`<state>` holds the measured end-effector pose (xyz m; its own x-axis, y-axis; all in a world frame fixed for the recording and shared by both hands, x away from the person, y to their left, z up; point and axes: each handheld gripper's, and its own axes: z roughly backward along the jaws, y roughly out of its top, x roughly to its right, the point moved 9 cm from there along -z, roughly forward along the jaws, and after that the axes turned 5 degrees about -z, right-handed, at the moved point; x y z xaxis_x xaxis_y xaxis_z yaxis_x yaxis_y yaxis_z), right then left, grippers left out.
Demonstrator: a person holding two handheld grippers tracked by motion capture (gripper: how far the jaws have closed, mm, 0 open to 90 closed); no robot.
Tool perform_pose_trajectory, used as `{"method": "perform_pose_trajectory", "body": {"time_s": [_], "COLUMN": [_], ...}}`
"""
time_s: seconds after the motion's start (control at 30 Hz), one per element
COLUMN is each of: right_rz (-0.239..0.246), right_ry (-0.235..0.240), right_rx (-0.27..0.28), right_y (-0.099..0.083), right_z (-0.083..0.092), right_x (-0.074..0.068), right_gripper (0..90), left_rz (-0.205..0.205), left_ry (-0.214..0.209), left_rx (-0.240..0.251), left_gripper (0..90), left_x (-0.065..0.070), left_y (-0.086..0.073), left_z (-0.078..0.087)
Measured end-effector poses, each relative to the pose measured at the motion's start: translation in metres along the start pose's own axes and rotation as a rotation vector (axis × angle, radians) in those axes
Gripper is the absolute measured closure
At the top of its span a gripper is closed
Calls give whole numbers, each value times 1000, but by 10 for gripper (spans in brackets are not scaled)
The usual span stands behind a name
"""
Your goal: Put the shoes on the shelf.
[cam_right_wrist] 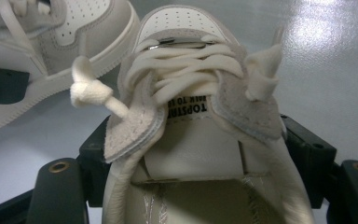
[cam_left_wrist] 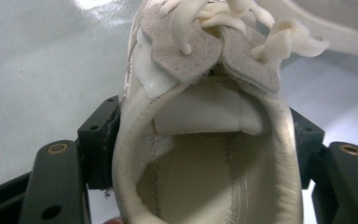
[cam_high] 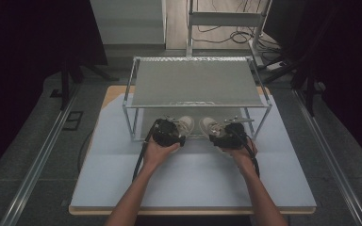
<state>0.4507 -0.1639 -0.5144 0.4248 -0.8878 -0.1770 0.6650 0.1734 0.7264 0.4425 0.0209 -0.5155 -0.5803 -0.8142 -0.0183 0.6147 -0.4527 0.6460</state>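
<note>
Two cream-white sneakers with thick laces sit toe-first at the front of the rack's lower shelf. My left gripper (cam_high: 172, 133) is shut on the left sneaker (cam_high: 185, 123); in the left gripper view both black jaws press the sides of its heel collar (cam_left_wrist: 135, 140). My right gripper (cam_high: 226, 135) is shut on the right sneaker (cam_high: 209, 126) the same way, its jaws squeezing the collar behind the tongue (cam_right_wrist: 191, 140). The left sneaker (cam_right_wrist: 74, 32) also lies at the upper left of the right gripper view, close beside the right one.
A two-level metal rack (cam_high: 195, 82) stands at the back of the pale blue table (cam_high: 193, 179); its front posts flank the sneakers. Bare table surface lies between the rack and the person's forearms. Dark curtains and floor rails surround the table.
</note>
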Motion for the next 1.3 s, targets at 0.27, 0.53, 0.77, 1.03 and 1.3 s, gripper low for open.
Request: {"method": "perform_pose_trajectory", "body": {"time_s": [0.27, 0.53, 0.77, 1.03, 1.3], "right_rz": [5, -2, -13, -31, -42], "right_ry": [-28, -54, -65, -74, -91], "right_rx": [-3, -13, -21, -27, -33], "right_y": [10, 9, 7, 8, 11], "right_z": [-11, -27, -35, -40, -47], "right_x": [-5, -2, -1, 0, -1], "right_gripper": [269, 267, 264, 261, 259], "left_rz": [-1, 51, 85, 88, 82], "left_ry": [22, 27, 32, 35, 24], "left_rx": [-1, -21, -19, -19, -8], "left_gripper": [301, 299, 296, 290, 276], "left_x": [-1, -3, -2, -2, -5], "left_y": [13, 11, 10, 12, 14], "left_z": [-10, -22, -31, -33, -34]}}
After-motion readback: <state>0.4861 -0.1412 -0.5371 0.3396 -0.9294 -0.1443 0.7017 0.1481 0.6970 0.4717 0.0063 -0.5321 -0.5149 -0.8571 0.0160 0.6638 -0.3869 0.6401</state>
